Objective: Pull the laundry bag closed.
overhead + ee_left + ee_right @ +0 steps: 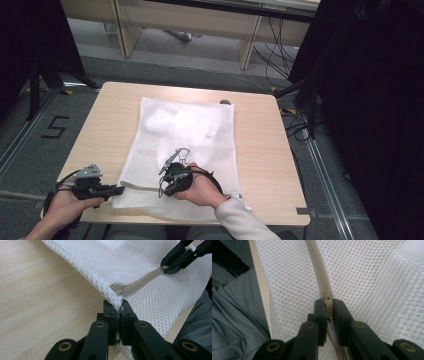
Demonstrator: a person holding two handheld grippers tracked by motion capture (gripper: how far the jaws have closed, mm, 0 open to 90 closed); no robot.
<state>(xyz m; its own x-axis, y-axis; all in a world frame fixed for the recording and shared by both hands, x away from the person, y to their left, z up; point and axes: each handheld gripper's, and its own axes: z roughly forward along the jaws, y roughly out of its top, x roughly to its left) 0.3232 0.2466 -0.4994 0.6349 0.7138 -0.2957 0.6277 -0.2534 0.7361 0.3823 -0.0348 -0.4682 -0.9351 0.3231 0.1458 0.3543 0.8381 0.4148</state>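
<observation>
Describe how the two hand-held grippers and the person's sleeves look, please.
Both grippers are black. The left gripper carries a grey three-cornered plate on top, and a black cable loops beside it. The right gripper has thin metal wire parts and a black cable. Up close, the fingers are flat black bars with brass-coloured pivots. The right sleeve is light grey.

A recording lab or test room, not a home

A small wooden table (260, 150) stands on grey floor with rails (325, 170); at 1 o'clock loose cables (272, 47) lie under a bench (200, 22), at 9 o'clock the floor is marked "5" (55, 127), and black curtains (380, 100) hang at 3 o'clock.
</observation>
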